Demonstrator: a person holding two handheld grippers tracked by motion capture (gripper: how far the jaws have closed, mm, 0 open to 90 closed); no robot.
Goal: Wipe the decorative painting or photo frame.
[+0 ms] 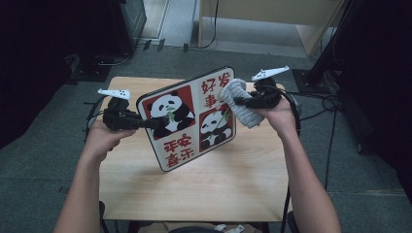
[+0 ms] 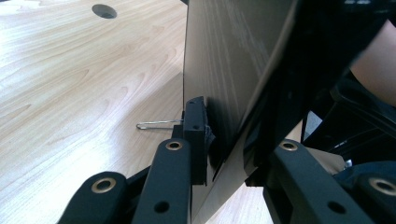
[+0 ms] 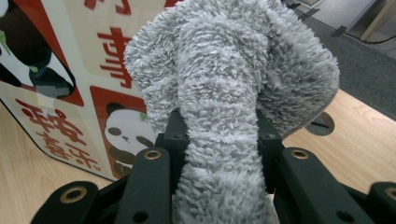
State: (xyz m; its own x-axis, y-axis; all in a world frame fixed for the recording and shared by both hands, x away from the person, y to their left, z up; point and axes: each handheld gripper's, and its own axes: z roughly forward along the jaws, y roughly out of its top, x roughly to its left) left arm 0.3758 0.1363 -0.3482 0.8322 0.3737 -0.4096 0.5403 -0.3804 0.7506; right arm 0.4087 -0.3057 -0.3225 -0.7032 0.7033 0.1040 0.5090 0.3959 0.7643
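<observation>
A square panda board (image 1: 187, 116) with red Chinese characters stands tilted above the wooden table (image 1: 204, 189). My left gripper (image 1: 153, 122) is shut on its left edge; in the left gripper view the jaws clamp the thin board (image 2: 224, 70) from both sides. My right gripper (image 1: 239, 101) is shut on a fluffy grey cloth (image 1: 240, 103), which presses against the board's upper right part. In the right gripper view the grey cloth (image 3: 229, 84) bulges out between the jaws in front of the board (image 3: 70, 84).
The table has a round cable hole (image 2: 104, 10) and another cable hole (image 3: 321, 124) near the cloth. A metal clip or wire (image 2: 156, 124) lies on the wood by the left jaw. Dark equipment and cables (image 1: 325, 97) surround the table on grey carpet.
</observation>
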